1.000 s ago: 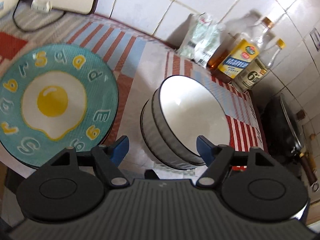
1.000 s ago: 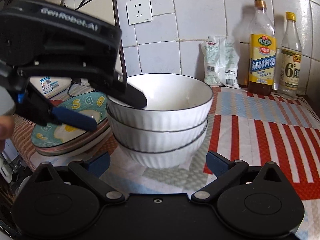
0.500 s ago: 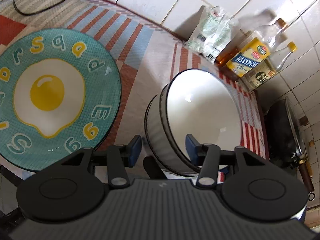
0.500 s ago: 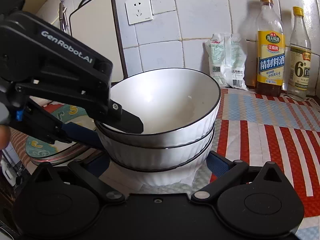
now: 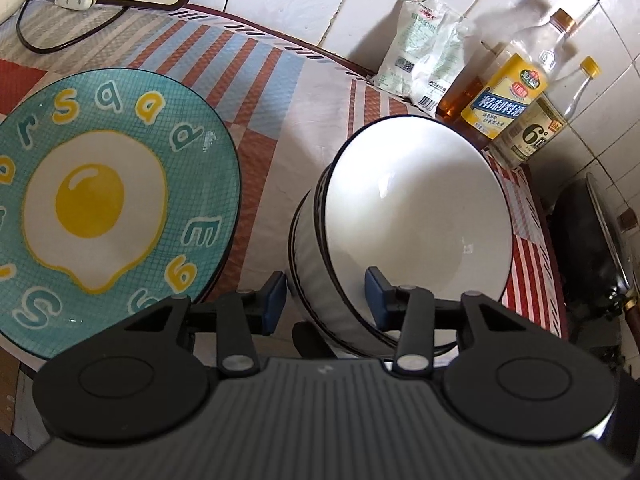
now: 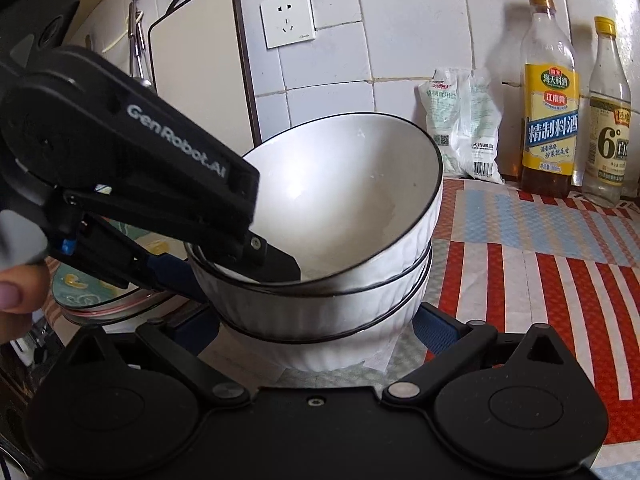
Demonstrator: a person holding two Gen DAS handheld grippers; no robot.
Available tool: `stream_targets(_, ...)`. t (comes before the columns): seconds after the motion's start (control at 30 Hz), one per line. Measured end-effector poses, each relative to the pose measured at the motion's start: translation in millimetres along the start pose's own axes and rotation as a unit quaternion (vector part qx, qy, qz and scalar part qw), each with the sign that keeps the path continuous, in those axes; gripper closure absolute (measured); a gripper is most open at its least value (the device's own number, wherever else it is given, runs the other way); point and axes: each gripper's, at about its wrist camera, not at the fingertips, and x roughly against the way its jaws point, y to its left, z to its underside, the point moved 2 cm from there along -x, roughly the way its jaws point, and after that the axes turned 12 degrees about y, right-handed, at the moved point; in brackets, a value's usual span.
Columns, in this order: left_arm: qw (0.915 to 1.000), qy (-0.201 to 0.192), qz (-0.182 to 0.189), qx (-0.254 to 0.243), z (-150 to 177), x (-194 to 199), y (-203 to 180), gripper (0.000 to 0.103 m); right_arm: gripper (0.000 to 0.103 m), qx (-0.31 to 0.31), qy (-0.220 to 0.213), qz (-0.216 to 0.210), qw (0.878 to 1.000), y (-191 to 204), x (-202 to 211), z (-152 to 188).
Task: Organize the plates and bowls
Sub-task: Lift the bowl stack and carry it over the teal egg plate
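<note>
Bowls: three white ribbed bowls with dark rims, nested in one stack [image 6: 328, 280] on the striped counter cloth [image 6: 540, 264]; the top bowl [image 5: 416, 216] sits tilted in the stack, its far rim raised.
Left gripper [image 5: 326, 300]: astride the near wall of the upper bowls, one blue pad outside, the other inside the top bowl. Jaws have just been closing, with the bowl wall between them. In the right wrist view the inner finger [image 6: 276, 266] lies against the inside of the top bowl; whether the outer pad already presses cannot be told.
Right gripper [image 6: 316, 328]: jaws spread wide, one on each side of the stack's base, holding nothing; contact with the lowest bowl not clear.
Plate: teal plate with fried-egg picture and letters [image 5: 104, 208], just left of the bowl stack, lying on top of other plates [image 6: 112, 304].
Hand: fingertips of a hand [image 6: 16, 284] at the left edge, behind the left gripper.
Back wall: white tiles, a wall socket [image 6: 287, 19], a cutting board [image 6: 200, 68] leaning upright.
Back of counter: a white packet [image 6: 464, 124], a yellow-labelled bottle [image 6: 550, 104], a clear bottle with yellow cap [image 6: 608, 120], all standing against the wall.
Far right: a dark pan [image 5: 588, 240].
</note>
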Motion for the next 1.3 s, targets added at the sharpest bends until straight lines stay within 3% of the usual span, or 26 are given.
stream_targets(0.2,0.9996,0.009,0.026,0.005,-7,-6,7,0.059,0.000,0.000,-0.012,-0.005,1.000,-4,-3,4)
stream_targets(0.5,0.9996,-0.006,0.014,-0.025,-2,-5,1,0.059,0.000,0.004,0.001,0.000,1.000,-3,-3,1)
stream_targets(0.8,0.9986,0.009,0.009,-0.052,0,3,-5,0.059,0.000,-0.006,0.011,0.009,1.000,-1,5,1)
stream_targets(1.03,0.9966,-0.010,0.008,-0.082,7,35,-12,0.059,0.000,-0.009,-0.002,0.018,1.000,10,26,-5)
stream_targets(1.3,0.9955,-0.027,0.002,-0.091,5,92,9,0.059,0.000,0.015,-0.020,0.008,1.000,49,49,-29)
